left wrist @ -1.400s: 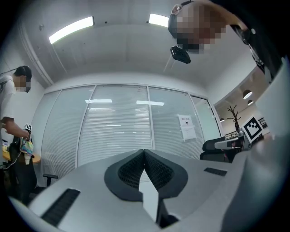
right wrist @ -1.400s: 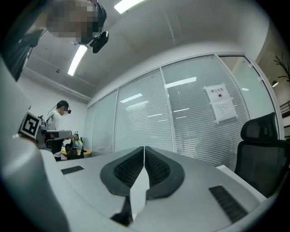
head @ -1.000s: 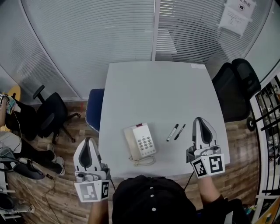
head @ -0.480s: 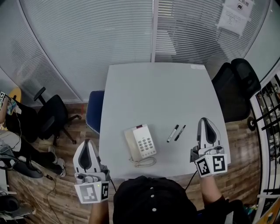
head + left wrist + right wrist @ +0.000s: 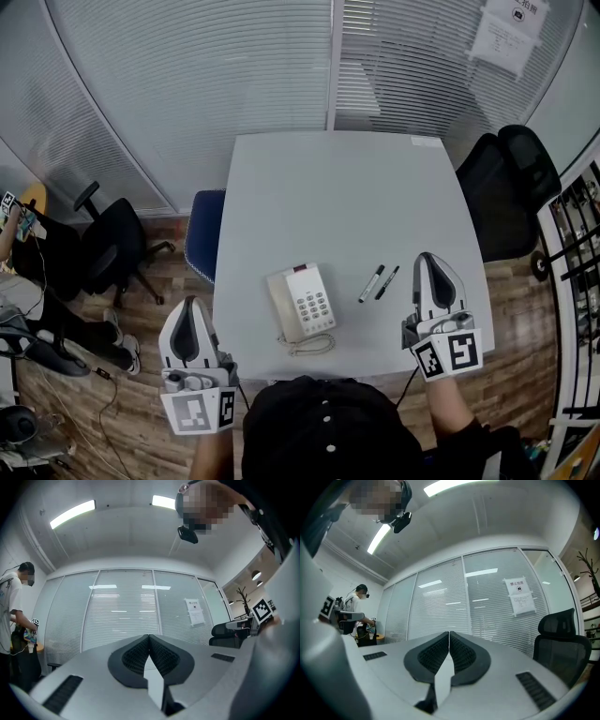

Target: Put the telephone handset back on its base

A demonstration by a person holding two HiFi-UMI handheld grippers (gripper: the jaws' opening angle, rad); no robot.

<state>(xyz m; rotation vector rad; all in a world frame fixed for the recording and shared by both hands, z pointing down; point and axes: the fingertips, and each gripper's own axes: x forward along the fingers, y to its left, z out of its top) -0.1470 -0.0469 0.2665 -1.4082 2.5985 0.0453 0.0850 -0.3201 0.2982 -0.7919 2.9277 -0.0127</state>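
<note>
Office room with glass partitions and closed blinds; a white table (image 5: pixel 347 187) stands in the middle.

The telephone (image 5: pixel 302 303) sits near the table's front edge. Its handset (image 5: pixel 280 307) lies along the left side of the base and appears seated in its cradle, with the coiled cord (image 5: pixel 309 346) looped in front. Judged from this, the task looks complete and nothing remains to be placed.

The left gripper (image 5: pixel 190 305) hangs off the table's front-left corner, clenched and empty. The right gripper (image 5: pixel 428 258) is over the front-right part, jaws pressed together with nothing between them. Both are well apart from the telephone.

Two markers (image 5: pixel 378 282) lie just right of the telephone.

A paper notice (image 5: pixel 503 33) hangs on the glass, its print too small to read. No brand is legible on the telephone.
</note>
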